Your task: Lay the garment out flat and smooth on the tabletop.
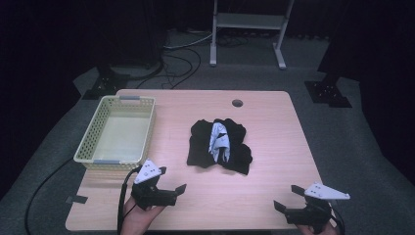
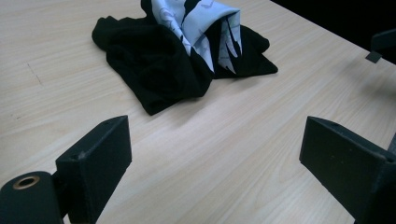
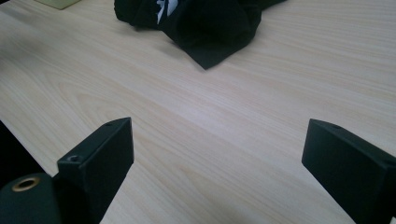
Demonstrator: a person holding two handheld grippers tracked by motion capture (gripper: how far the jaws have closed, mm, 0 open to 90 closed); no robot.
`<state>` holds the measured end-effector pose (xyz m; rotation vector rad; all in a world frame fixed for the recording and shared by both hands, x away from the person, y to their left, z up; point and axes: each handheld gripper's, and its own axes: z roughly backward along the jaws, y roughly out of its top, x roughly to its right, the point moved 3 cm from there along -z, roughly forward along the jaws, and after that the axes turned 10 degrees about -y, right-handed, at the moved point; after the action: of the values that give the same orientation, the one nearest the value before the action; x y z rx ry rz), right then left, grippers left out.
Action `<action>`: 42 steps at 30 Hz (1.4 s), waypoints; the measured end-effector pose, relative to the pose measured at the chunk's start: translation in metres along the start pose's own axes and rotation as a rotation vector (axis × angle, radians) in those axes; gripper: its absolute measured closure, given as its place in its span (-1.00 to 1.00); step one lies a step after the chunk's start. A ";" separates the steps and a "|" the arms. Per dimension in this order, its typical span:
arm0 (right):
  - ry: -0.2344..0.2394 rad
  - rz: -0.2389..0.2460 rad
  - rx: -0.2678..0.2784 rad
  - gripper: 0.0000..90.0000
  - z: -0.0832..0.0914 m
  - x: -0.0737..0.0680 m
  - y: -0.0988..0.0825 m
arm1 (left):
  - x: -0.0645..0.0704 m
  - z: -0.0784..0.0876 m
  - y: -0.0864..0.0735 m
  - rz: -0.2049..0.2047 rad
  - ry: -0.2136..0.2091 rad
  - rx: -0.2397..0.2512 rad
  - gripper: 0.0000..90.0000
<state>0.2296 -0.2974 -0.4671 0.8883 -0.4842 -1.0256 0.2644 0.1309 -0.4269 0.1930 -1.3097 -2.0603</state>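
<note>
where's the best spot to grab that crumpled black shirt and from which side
Probably the flat near corners of the black shirt, which lies bunched mid-table with its pale print folded on top. The edge facing the person is thin and lies on the wood, so the left gripper and right gripper, both open and short of it, could each come in low from the near side and pinch a corner.

You're working in a lab-style recording space: a lone pale wooden table (image 1: 264,196) stands on grey carpet (image 1: 342,142), black curtains close it in, cables (image 1: 178,61) trail across the floor, and a white metal stand (image 1: 247,22) waits behind.
</note>
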 end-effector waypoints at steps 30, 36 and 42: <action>0.130 0.133 -0.023 -0.80 -0.069 -0.028 0.072 | -0.005 0.002 -0.004 0.002 -0.025 -0.004 -0.82; 0.147 0.146 -0.021 -0.80 -0.086 -0.031 0.086 | -0.006 0.000 -0.003 -0.002 -0.031 -0.010 -0.82; 0.160 0.158 -0.046 -0.80 -0.108 -0.032 0.099 | -0.008 0.000 -0.002 -0.001 -0.033 -0.010 -0.82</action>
<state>0.3443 -0.2033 -0.4457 0.8690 -0.3877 -0.8114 0.2692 0.1359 -0.4307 0.1558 -1.3185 -2.0789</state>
